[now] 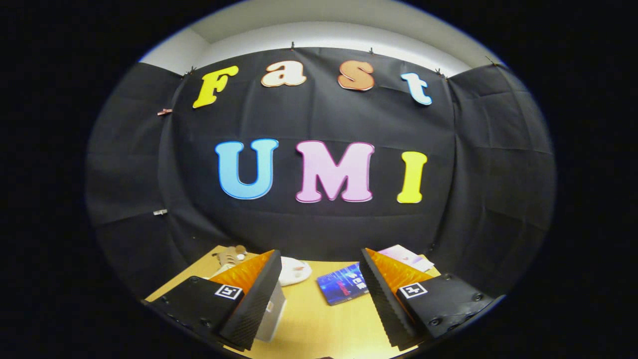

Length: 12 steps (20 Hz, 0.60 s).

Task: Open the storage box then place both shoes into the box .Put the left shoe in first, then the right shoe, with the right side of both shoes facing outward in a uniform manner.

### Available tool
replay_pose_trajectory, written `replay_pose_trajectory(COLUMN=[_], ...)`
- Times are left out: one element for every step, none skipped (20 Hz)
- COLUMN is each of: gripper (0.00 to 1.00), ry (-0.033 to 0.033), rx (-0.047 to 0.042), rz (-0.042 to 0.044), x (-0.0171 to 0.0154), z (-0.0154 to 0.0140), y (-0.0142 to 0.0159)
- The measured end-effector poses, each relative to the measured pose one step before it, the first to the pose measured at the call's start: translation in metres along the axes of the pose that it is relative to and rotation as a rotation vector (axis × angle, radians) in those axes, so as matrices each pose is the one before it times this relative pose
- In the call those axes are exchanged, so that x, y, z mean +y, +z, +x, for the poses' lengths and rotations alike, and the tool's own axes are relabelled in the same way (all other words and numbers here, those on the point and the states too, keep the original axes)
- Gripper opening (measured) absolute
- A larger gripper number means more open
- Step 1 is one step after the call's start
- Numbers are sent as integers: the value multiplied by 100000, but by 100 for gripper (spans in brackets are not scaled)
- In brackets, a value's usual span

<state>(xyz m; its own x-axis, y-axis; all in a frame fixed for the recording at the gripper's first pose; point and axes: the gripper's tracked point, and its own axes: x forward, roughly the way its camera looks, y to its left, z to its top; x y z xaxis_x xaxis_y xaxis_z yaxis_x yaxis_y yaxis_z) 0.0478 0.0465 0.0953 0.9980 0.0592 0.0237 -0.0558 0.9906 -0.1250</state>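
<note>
My gripper (pixel 319 264) is held high over a wooden table (pixel 324 324) and stands open with nothing between its fingers. A white shoe (pixel 294 271) lies on the table just beyond the left finger, partly hidden by it. Part of a pale box-like thing (pixel 271 314), perhaps the storage box, shows below and behind the left finger (pixel 254 299); most of it is hidden. The right finger (pixel 384 294) stands apart on the other side.
A blue book (pixel 343 285) lies on the table between the fingers, nearer the right one. Pale pink paper (pixel 406 257) sits behind the right finger. A small brown plush toy (pixel 230 256) rests at the table's far left corner. Black cloth walls close the booth behind.
</note>
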Motion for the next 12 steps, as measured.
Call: replay_pose_trajectory(gripper=[98, 98, 98, 97, 97, 98, 98, 98, 97, 97, 98, 99], ry=[-1217, -643, -488, 158, 118, -346, -509, -955, -407, -269, 475, 151], rx=[1641, 1748, 1610, 1646, 1378, 760, 1147, 1364, 877, 1058, 727, 831], rz=[104, 219, 163, 680, 1717, 2567, 2071, 966, 191, -119, -330, -528], x=[-1604, -1470, -1295, -1205, -854, -892, -978, -964, -766, -480, -221, -228], z=[-573, -507, -578, -300, -311, -190, 53, 70, 86, 146, 68, 63], y=[-892, -927, -893, -801, -720, -440, -694, -671, -398, -338, -346, -222])
